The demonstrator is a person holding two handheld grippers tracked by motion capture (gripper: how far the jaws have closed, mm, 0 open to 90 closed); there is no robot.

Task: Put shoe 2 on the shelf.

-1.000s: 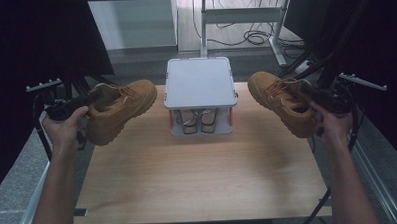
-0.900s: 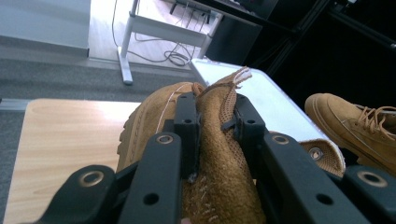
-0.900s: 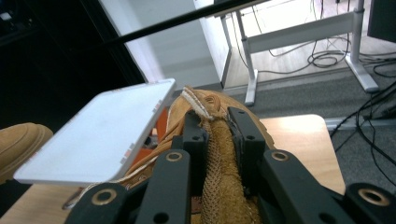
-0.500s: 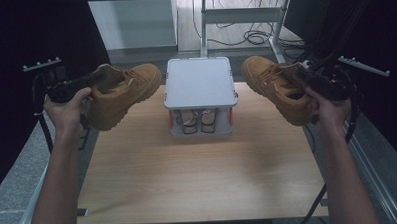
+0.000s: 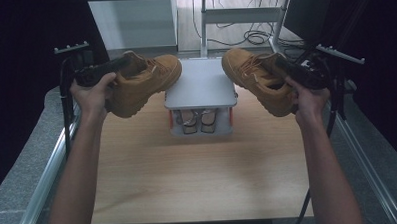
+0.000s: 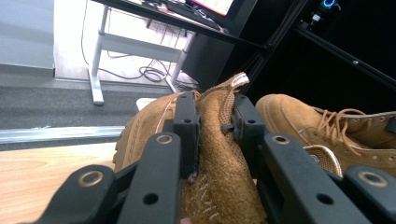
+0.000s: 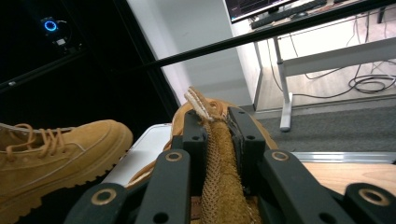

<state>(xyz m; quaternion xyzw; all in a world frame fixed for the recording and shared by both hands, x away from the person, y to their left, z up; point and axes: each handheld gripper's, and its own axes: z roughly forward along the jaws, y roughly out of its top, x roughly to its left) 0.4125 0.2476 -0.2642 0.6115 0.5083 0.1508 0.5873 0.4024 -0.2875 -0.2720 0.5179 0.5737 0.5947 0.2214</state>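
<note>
I hold two tan suede lace-up boots in the air, one in each gripper. My left gripper (image 5: 119,68) is shut on the heel collar of the left boot (image 5: 144,83), whose toe points right over the left edge of a grey-topped rack (image 5: 200,87). The right gripper (image 5: 284,69) is shut on the heel collar of the right boot (image 5: 258,80), toe pointing left above the rack's right side. In the left gripper view the jaws pinch the left boot's collar (image 6: 215,121), with the right boot (image 6: 327,130) beyond. The right gripper view shows the right boot's collar (image 7: 217,140) pinched and the left boot (image 7: 60,149) at left.
The rack stands at the far middle of the wooden table (image 5: 199,177), with pale footwear (image 5: 197,119) stored under its top. Metal rails (image 5: 43,177) run along both table sides. A desk frame and cables (image 5: 249,35) lie on the floor beyond.
Both hands have lifted their boots and carried them away from me and inward, so the toes now hang over the rack's top instead of beside it.
</note>
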